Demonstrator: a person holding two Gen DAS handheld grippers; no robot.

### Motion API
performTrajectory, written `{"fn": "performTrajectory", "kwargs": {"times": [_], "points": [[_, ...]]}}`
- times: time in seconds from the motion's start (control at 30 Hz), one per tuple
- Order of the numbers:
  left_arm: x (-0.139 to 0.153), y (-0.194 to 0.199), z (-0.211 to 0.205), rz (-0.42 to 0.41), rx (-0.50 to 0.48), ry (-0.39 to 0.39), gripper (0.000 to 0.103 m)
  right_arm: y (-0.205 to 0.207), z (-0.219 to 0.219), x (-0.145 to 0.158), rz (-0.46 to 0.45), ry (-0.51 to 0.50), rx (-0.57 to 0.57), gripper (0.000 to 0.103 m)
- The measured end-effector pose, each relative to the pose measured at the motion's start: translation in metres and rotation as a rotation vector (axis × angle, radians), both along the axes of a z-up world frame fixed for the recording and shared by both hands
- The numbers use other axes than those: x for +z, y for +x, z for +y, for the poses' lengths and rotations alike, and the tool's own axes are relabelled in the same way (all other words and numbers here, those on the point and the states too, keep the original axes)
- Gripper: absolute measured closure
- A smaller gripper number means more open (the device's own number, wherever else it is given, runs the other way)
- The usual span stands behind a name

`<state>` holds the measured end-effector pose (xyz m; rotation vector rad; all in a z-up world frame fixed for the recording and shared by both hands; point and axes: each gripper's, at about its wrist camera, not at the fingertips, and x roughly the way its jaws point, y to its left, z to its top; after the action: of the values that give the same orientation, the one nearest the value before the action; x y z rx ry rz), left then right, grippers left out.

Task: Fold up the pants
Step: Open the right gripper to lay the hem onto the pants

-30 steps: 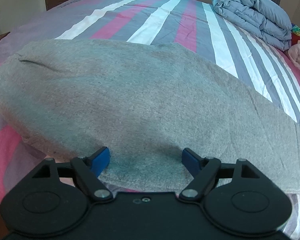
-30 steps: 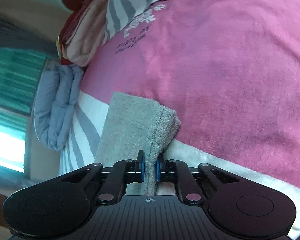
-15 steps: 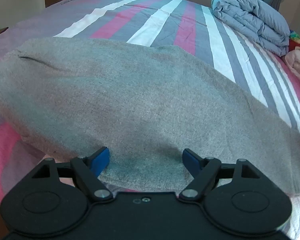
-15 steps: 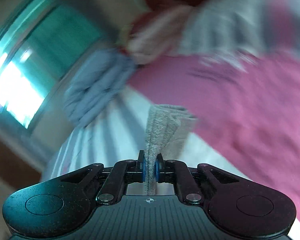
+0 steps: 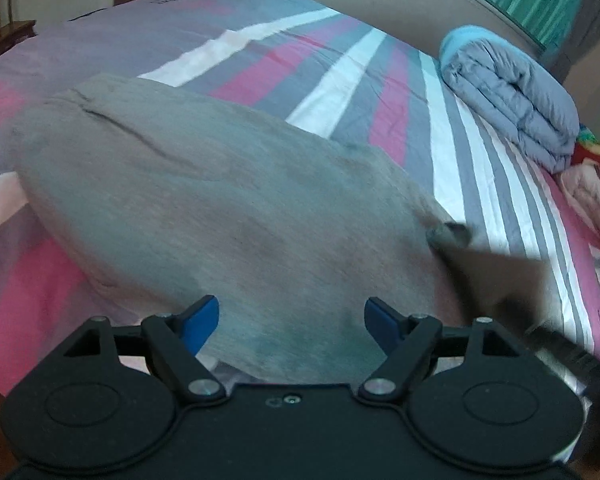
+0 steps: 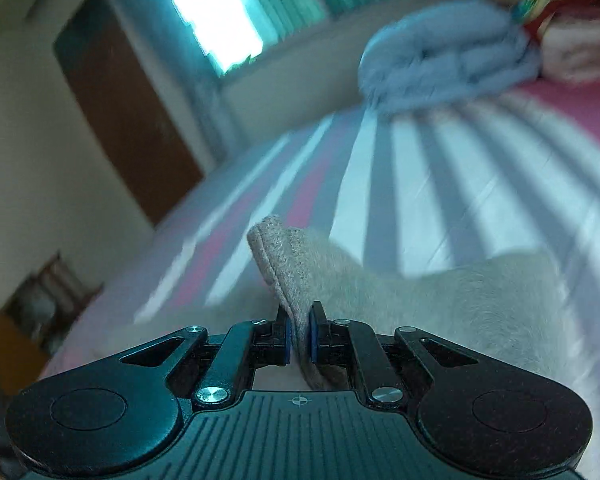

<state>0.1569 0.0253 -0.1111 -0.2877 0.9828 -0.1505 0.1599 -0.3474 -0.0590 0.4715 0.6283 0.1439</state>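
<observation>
Two wrist-cam views over a bed (image 5: 332,52) w/ a striped pink, grey and white cover. Grey pants (image 5: 220,216) lie spread on the near part of the bed, filling most of the left view.

Left claw (image 5: 291,314): blue pads wide apart, hovering just over the near edge of the pants, gripping nothing. Can't tell if the pad tips touch the cloth.

Right claw (image 6: 299,334): pinched shut on a hemmed end of the pants (image 6: 380,300); the thick stitched edge stands up between the pads, and the rest of the fabric trails off to the right and below. In the left view, a blurred dark shape at the right w/ a lifted grey corner is prob. this same claw and hem.

Step in hand, as I read it: carrying the gripped end over the flat part to halve the length. To do it well: keep the pinch firm, carry the hem high enough that the cloth doesn't drag and bunch, line the hem up w/ the far end's edge, lay it flat before letting go. The left claw could pin the near edge so the lower layer stays put.

Long axis of the pants, in the left view: far left to near right across the bed, roughly crossing the stripes. Far-left end is rounded w/ a crease; which end is the waist, can't tell.

A folded grey-blue duvet (image 5: 508,104) sits at the far right, well apart from the pants.
</observation>
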Motion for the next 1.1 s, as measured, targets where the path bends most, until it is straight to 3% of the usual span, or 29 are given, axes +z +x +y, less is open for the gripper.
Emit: {"fn": "performTrajectory", "kwargs": {"times": [0.1, 0.13, 0.17, 0.2, 0.27, 0.33, 0.37, 0.53, 0.67, 0.7, 0.77, 0.87, 0.93, 1.03, 1.1], "points": [[-0.001, 0.002, 0.004, 0.004, 0.011, -0.003, 0.031, 0.003, 0.033, -0.033, 0.092, -0.079, 0.041, 0.094], [-0.001, 0.002, 0.004, 0.004, 0.012, -0.001, 0.031, 0.007, 0.038, -0.041, 0.123, -0.095, 0.053, 0.089], [-0.001, 0.003, 0.005, 0.004, 0.012, -0.001, 0.03, 0.005, 0.041, -0.047, 0.149, -0.088, 0.059, 0.077], [0.0, 0.003, 0.005, 0.005, 0.015, -0.002, 0.03, 0.004, 0.041, -0.045, 0.151, -0.042, 0.083, 0.054], [0.0, 0.003, 0.003, 0.009, 0.013, 0.0, 0.03, -0.013, 0.034, -0.037, 0.119, 0.06, 0.159, 0.019], [0.001, 0.003, 0.0, 0.014, 0.003, -0.005, 0.03, -0.021, 0.025, -0.024, 0.054, 0.127, 0.231, 0.019], [0.0, 0.003, -0.002, 0.019, -0.004, -0.012, 0.03, -0.023, 0.016, -0.018, 0.022, 0.112, 0.217, 0.019], [-0.006, 0.002, -0.021, 0.071, -0.057, -0.073, 0.03, -0.013, -0.041, -0.028, 0.066, -0.062, -0.008, 0.019], [-0.011, 0.003, -0.031, 0.087, -0.047, -0.064, 0.03, -0.014, -0.063, -0.046, 0.084, -0.263, -0.108, 0.021], [-0.011, 0.002, -0.032, 0.086, -0.045, -0.064, 0.03, -0.013, -0.065, -0.053, 0.106, -0.246, -0.088, 0.031], [-0.011, 0.002, -0.029, 0.09, -0.038, -0.067, 0.03, -0.019, -0.064, -0.052, 0.081, -0.176, -0.055, 0.037], [-0.01, 0.006, -0.022, 0.098, -0.009, -0.078, 0.03, -0.013, -0.025, -0.041, -0.029, -0.296, 0.116, 0.037], [-0.007, 0.008, -0.017, 0.091, 0.006, -0.074, 0.03, -0.013, 0.004, -0.046, -0.046, -0.306, 0.275, 0.037], [-0.005, 0.009, -0.008, 0.087, 0.024, -0.075, 0.03, 0.001, 0.029, -0.056, -0.045, -0.359, 0.328, 0.038], [-0.005, 0.011, -0.004, 0.088, 0.029, -0.079, 0.03, 0.01, 0.038, -0.063, -0.028, -0.359, 0.349, 0.06]]}}
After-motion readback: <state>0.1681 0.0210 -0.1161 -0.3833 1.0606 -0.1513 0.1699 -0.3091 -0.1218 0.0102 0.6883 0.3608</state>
